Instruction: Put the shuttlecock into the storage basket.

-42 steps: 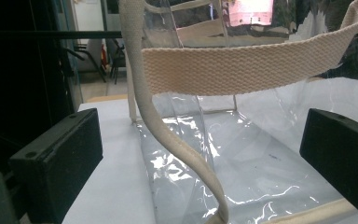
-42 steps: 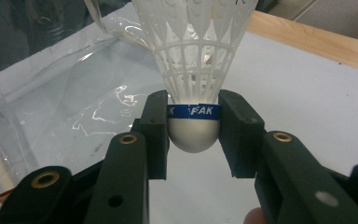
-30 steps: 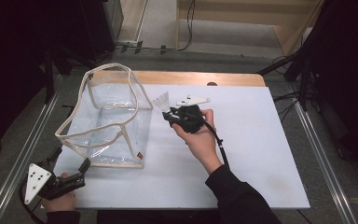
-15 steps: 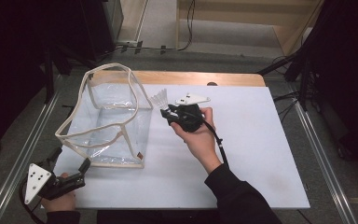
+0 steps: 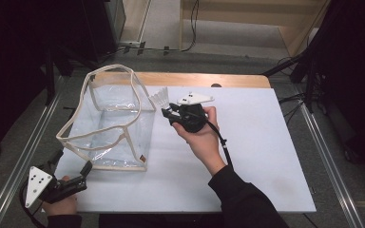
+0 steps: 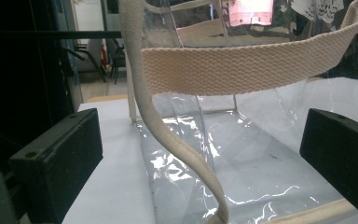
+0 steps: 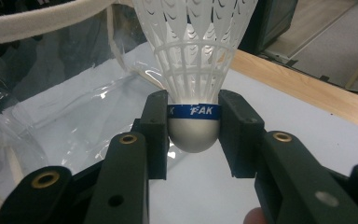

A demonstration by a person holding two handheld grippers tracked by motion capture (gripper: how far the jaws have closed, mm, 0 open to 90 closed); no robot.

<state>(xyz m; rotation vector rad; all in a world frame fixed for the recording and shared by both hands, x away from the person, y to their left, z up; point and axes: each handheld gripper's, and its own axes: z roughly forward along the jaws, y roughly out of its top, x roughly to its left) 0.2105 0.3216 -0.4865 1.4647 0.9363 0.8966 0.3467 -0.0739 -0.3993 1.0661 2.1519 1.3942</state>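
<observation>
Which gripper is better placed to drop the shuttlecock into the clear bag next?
Right. The right gripper already clamps the shuttlecock by its cork base, beside the clear bag rim. The left gripper is open at the bag's near corner, holding nothing.

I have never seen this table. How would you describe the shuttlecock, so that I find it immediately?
Start from the white table and find the big clear plastic bag with cream straps standing on its left part. Just right of the bag's far corner, the right gripper holds the shuttlecock by its base. It is the only small white thing there: a netted plastic skirt, a blue band, and a rounded white base between the black fingers.
</observation>
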